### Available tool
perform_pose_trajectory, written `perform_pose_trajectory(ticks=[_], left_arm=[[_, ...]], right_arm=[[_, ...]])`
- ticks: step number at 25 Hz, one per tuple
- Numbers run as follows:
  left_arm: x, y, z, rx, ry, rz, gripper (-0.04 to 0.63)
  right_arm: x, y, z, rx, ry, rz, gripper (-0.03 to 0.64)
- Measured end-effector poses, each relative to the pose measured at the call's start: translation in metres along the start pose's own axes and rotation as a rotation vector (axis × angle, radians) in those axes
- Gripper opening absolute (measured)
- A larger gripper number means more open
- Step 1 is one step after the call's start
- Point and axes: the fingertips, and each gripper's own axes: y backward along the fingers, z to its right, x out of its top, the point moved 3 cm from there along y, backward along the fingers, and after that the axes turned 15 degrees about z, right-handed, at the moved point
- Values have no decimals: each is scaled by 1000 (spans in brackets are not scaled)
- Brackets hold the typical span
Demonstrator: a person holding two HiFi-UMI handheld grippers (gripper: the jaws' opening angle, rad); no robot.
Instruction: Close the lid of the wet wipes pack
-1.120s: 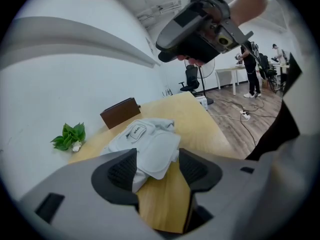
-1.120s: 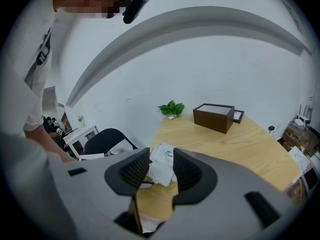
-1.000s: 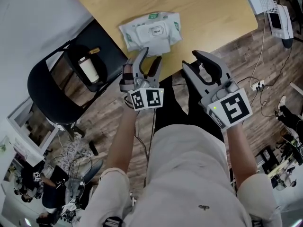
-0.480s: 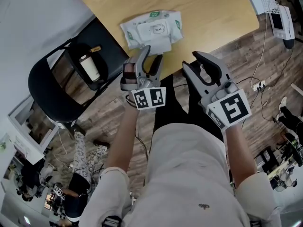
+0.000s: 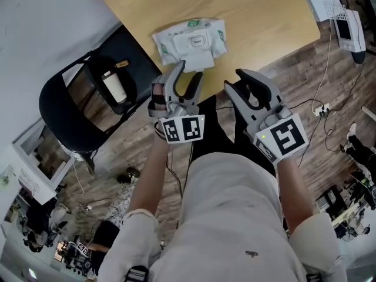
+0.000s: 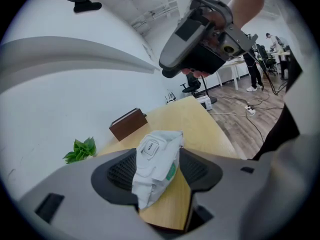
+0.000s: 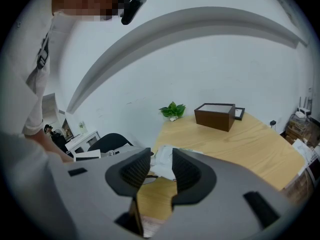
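The white wet wipes pack (image 5: 191,42) with green ends lies on the wooden table (image 5: 258,16) near its front edge. A white labelled lid (image 5: 198,40) sits on top, and a white flap (image 5: 197,59) sticks out at the pack's near side. My left gripper (image 5: 189,72) hovers just short of that flap, open; in the left gripper view the pack (image 6: 157,161) shows between the jaws, untouched. To its right, my right gripper (image 5: 234,79) is open off the table's edge. Its jaws have just been closing slightly, with nothing between them.
A black chair (image 5: 70,122) with a bottle (image 5: 114,86) on its seat stands left of the table. A brown box (image 7: 215,115) and a small plant (image 7: 172,109) stand at the table's far side. Cables (image 5: 320,107) lie on the wood floor at right.
My left gripper has lifted a little near the table's edge. The right gripper has stayed where it was. The pack has not moved.
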Motion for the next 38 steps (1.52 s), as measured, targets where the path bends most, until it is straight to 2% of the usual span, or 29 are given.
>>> perform_pose_trajectory(ticks=[7, 24, 38], left_arm=[[15, -3, -25, 33, -8, 25, 247], [15, -31, -65, 148, 72, 53, 247], [1, -58, -85, 173, 142, 52, 247]], right_arm=[[3, -2, 6, -16, -13, 19, 126], [-1, 0, 20, -52, -18, 7, 123], [-2, -5, 24, -62, -24, -1, 120]])
